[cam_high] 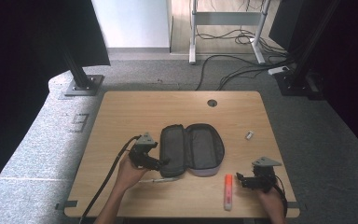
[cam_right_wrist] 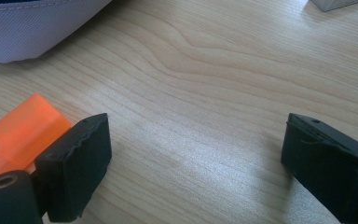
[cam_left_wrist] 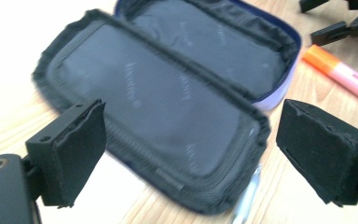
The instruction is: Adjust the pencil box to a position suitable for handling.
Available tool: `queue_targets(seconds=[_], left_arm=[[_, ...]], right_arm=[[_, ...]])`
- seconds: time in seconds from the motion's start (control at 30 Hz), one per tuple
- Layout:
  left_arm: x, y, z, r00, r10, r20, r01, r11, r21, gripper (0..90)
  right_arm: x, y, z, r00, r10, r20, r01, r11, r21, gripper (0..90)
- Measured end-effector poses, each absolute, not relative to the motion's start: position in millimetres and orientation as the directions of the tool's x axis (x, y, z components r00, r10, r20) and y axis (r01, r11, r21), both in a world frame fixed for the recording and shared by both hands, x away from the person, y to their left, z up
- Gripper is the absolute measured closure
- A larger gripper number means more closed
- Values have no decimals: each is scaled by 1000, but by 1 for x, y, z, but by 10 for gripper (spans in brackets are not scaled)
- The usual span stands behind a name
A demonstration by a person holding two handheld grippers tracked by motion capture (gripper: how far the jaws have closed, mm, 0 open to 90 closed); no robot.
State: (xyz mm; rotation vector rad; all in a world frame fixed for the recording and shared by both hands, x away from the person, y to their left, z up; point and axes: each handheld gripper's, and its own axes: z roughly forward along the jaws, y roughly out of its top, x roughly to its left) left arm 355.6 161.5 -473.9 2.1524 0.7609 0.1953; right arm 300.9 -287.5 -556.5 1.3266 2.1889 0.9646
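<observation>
A black pencil case (cam_high: pixel 193 149) lies unzipped and spread flat at the table's middle; its dark lining (cam_left_wrist: pixel 168 93) has nothing in it. My left gripper (cam_high: pixel 161 163) sits at the case's near left corner, open, jaws wide over that corner (cam_left_wrist: pixel 186 158). An orange-capped pink highlighter (cam_high: pixel 228 191) lies right of the case near the front edge. My right gripper (cam_high: pixel 241 180) rests open just right of it, nothing between its jaws (cam_right_wrist: pixel 196 163); the orange cap (cam_right_wrist: pixel 23 128) is beside its left jaw. A thin silver pen (cam_high: pixel 164 179) lies below the case.
A small grey object (cam_high: pixel 249 135) lies on the wooden table (cam_high: pixel 135 112) right of the case. A round cable hole (cam_high: pixel 212 102) is near the far edge. The lavender outer shell of the case (cam_right_wrist: pixel 32 23) shows close by. Cables and stand bases cover the floor beyond.
</observation>
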Motion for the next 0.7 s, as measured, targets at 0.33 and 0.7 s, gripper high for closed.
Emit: queue_targets(seconds=[0.33, 0.7], left_arm=[[352, 196, -479, 759, 644, -99, 473, -441, 763, 32], [348, 222, -489, 717, 692, -82, 491, -419, 764, 10]], right_arm=[[301, -287, -556, -467, 884, 12, 605, 310, 733, 78], [301, -287, -556, -467, 884, 12, 606, 310, 733, 78]])
